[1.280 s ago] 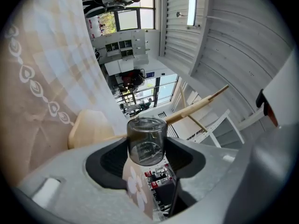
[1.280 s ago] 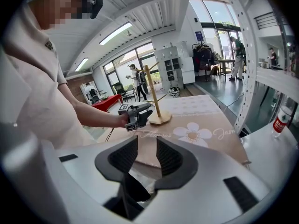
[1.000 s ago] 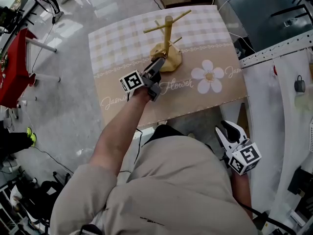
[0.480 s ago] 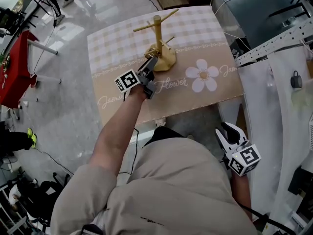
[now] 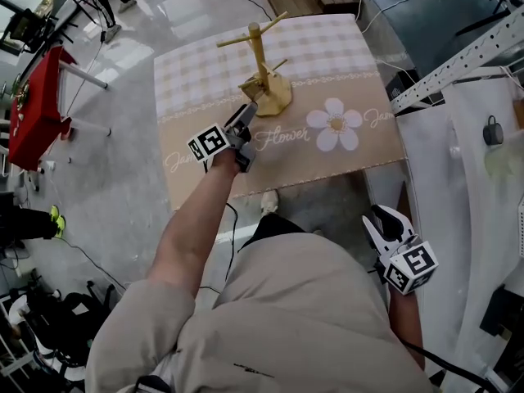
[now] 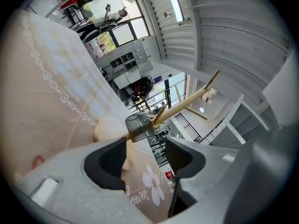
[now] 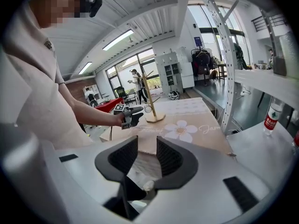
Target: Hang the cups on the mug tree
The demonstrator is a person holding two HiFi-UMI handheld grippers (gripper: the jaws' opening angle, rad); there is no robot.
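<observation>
Left hand-held gripper (image 6: 145,148), jaws apart and empty, near the cup (image 6: 138,126) on the mug tree (image 6: 187,104).

White script on the tan cloth (image 5: 288,169) covering the surface reads "Flower" (image 5: 274,137) beside a printed daisy (image 5: 334,124) — at each side a second word (image 5: 375,119) shows only its start, roughly "Jam", the rest unreadable.

Left arm (image 5: 195,223) stretched forward, bare forearm running from lower centre up to mid-frame. Left gripper (image 5: 245,116) at its end, jaws apart and gripping nothing, marker cube (image 5: 207,144) facing up. Right arm (image 5: 404,318) hangs low beside the torso, lower right of frame; right gripper (image 5: 381,222) points forward, jaws apart, empty.
</observation>
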